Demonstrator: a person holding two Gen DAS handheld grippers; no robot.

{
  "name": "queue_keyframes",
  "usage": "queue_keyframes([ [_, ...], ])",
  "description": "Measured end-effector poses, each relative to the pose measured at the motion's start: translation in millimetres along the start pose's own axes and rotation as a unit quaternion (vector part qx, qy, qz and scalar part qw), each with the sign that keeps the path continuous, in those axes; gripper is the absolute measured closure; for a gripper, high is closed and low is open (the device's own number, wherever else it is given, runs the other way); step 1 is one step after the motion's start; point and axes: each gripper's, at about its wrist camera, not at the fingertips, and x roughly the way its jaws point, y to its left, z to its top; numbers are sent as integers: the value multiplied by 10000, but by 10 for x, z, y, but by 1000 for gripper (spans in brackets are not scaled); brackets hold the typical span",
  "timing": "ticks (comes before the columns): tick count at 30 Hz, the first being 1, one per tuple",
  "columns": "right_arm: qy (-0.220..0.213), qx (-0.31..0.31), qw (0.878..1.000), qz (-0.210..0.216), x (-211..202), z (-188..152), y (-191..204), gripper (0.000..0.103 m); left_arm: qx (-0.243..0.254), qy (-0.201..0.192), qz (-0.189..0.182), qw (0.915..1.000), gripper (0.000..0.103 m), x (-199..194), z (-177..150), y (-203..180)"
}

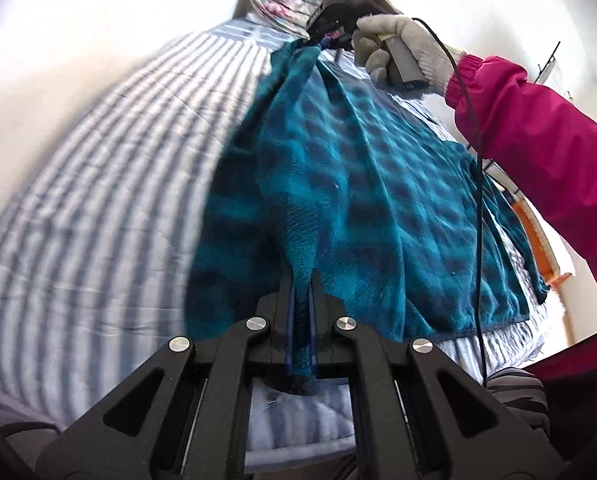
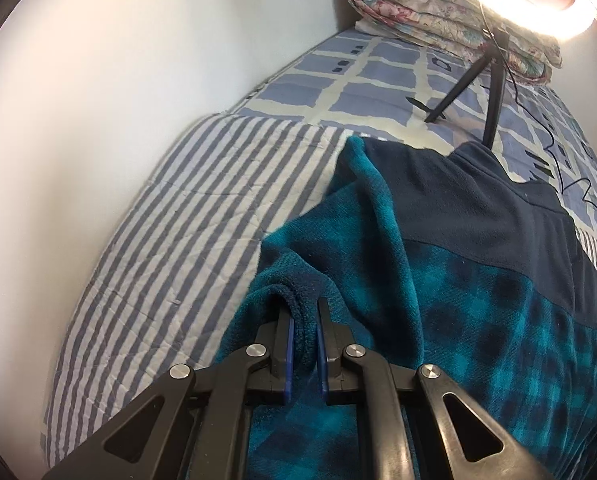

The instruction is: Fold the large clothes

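Two grippers, one garment: teal plaid fleece (image 1: 338, 184) spread over striped bedcover (image 1: 98, 200), long axis running from left gripper (image 1: 301, 320) near the camera up and away to right gripper (image 1: 318, 38) at the far end. Left jaws narrow, clamped on a thin fold of fleece edge, cloth pulled taut into a ridge rising from the pads. At upper right of left wrist view, gloved right hand (image 1: 402, 48) around the grey handle, pink sleeve (image 1: 538, 120) behind, black cable (image 1: 476, 160) hanging down across the fabric. From right wrist view, right gripper (image 2: 303, 344) likewise nearly closed, blue pads (image 2: 285, 356) pinching a rolled hem of fleece (image 2: 478, 300); dark navy panel (image 2: 478, 200) lying farther out toward the blue checked sheet (image 2: 358, 80). Beyond, small black tripod (image 2: 490, 80) standing on the sheet, folded floral quilt (image 2: 438, 12) against the wall. No legible writing, brand or label anywhere.
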Motion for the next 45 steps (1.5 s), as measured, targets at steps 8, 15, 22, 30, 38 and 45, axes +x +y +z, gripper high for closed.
queue_keyframes([
  [8,-113,-174,9998,-17,140,125,384,96,-120,-273,182,9994,76,-226,-103,116],
  [15,-28,-520,9985,-196,98,-53,480,70,-896,-92,-136,9958,72,-181,-155,489],
  [22,83,-527,9945,902,-555,-694,272,66,-773,40,-282,9966,82,-125,-228,342],
  [30,990,-689,9777,1717,-840,-2142,288,65,-772,-63,-324,9965,82,-150,-204,221],
  [38,1374,-126,9650,2232,-736,-2950,319,62,-369,-24,-398,9985,82,-98,-154,-105],
  [45,1369,-224,9731,1837,-671,-3076,523,95,-324,-76,-461,9984,82,-191,-227,-219],
])
